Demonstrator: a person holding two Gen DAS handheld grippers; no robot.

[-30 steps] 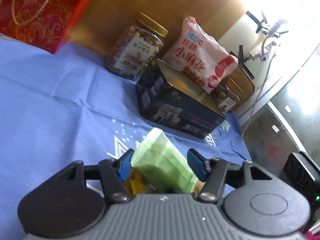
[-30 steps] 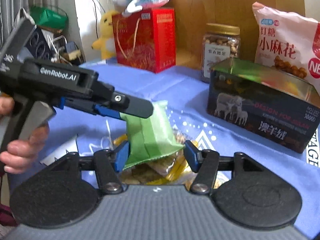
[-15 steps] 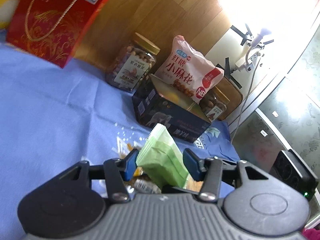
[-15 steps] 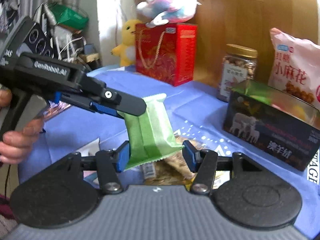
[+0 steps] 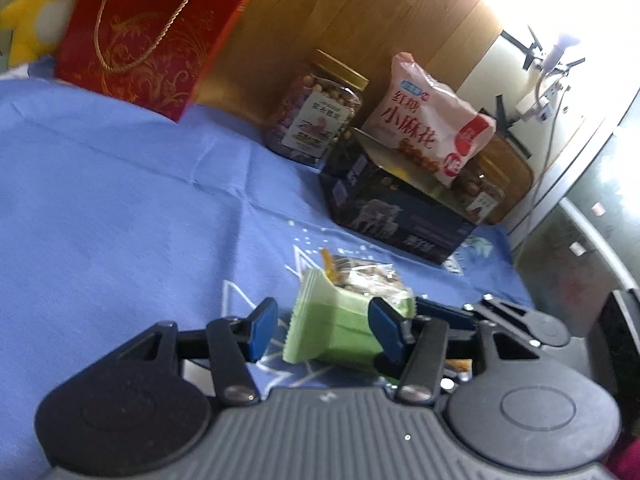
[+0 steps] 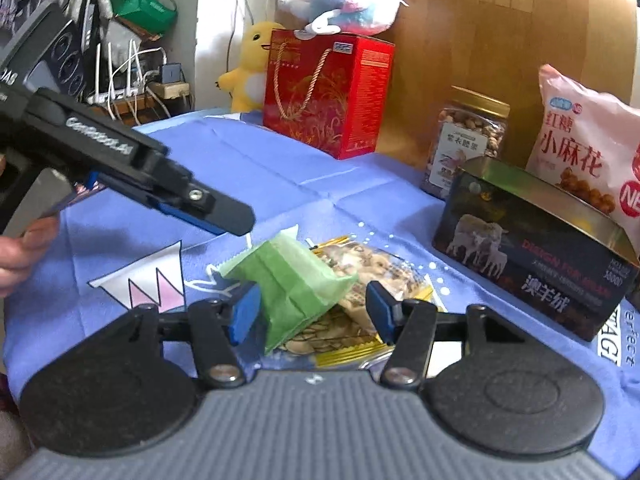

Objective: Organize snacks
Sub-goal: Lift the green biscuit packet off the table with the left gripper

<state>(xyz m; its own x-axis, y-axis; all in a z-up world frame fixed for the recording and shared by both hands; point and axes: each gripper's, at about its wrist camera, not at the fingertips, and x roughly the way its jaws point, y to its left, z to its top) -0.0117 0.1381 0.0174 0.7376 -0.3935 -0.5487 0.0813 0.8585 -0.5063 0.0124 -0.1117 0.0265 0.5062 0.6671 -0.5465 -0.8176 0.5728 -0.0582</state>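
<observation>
Green packet point(image 6: 292, 280) tilted, atop snacks point(image 6: 360, 280)

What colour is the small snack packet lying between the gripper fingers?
Light green. The small snack packet shows best in the right wrist view, lying on clear nut packets.
</observation>
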